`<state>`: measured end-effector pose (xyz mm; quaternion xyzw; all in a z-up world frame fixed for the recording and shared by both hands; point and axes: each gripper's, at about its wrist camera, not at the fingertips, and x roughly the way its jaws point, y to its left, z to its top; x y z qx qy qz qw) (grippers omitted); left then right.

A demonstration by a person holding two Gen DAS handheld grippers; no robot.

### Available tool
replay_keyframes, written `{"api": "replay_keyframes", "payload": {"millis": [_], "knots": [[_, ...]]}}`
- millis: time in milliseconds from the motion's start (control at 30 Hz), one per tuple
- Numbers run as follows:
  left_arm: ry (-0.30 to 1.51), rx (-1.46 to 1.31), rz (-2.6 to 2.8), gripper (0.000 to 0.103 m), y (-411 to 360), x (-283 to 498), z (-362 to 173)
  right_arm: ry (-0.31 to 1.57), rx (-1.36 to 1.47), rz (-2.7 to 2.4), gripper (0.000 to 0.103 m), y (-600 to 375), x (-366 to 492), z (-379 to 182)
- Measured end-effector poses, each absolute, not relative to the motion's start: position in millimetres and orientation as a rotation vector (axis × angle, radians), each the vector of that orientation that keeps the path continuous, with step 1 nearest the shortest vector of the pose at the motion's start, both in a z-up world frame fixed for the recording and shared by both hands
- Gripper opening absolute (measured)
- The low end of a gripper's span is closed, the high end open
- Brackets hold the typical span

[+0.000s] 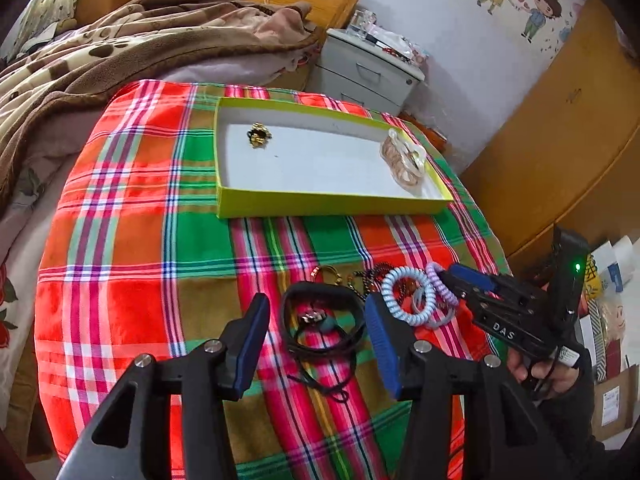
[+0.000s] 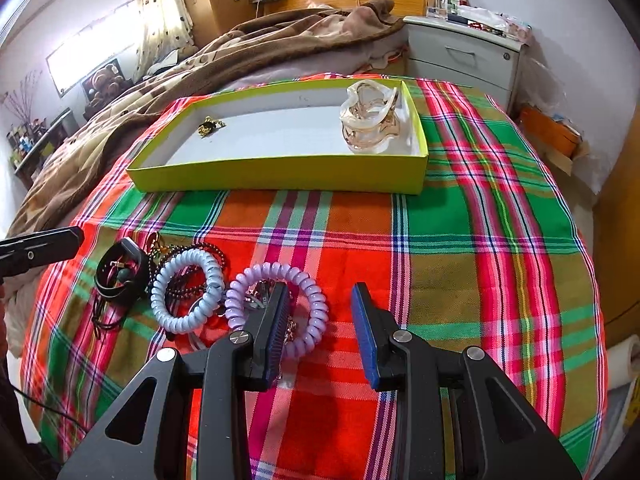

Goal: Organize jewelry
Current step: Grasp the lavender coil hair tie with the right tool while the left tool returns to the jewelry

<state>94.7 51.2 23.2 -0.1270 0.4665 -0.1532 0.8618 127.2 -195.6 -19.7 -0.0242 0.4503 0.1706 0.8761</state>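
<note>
Showing hand only left view; curtain only right.

Woven plaid cloth; glossy plastic coil bands, matt cardboard tray, shiny clear hair clip, fuzzy blanket

Tray on cloth-covered bed, far side. In tray: brooch at left end, hair claw at right end (well apart). Near side, left of centre: strap, coil tie, second coil tie, side by side. Nightstand behind bed, right.
</note>
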Motion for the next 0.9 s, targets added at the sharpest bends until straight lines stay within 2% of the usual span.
{"api": "replay_keyframes", "payload": {"millis": [133, 233, 267, 300, 900], "knots": [[0.981, -0.251, -0.337, 0.051, 44.3, 93.7, 25.3, 0.945, -0.055, 0.370, 0.030, -195.6, 127.8, -20.0], [0.985, -0.246, -0.340, 0.051, 40.1, 95.0, 26.6, 0.963, -0.040, 0.404, 0.020, -194.6, 131.2, -19.4], [0.987, -0.243, -0.338, 0.051, 39.1, 95.3, 26.8, 0.963, -0.042, 0.412, 0.013, -193.5, 131.1, -18.9], [0.991, -0.240, -0.333, 0.051, 38.1, 95.8, 26.8, 0.967, -0.044, 0.419, 0.010, -192.7, 131.3, -19.1], [1.010, -0.115, -0.382, 0.051, -3.1, 109.8, 23.6, 0.855, 0.136, 0.341, 0.010, -239.9, 116.7, 5.2]]}}
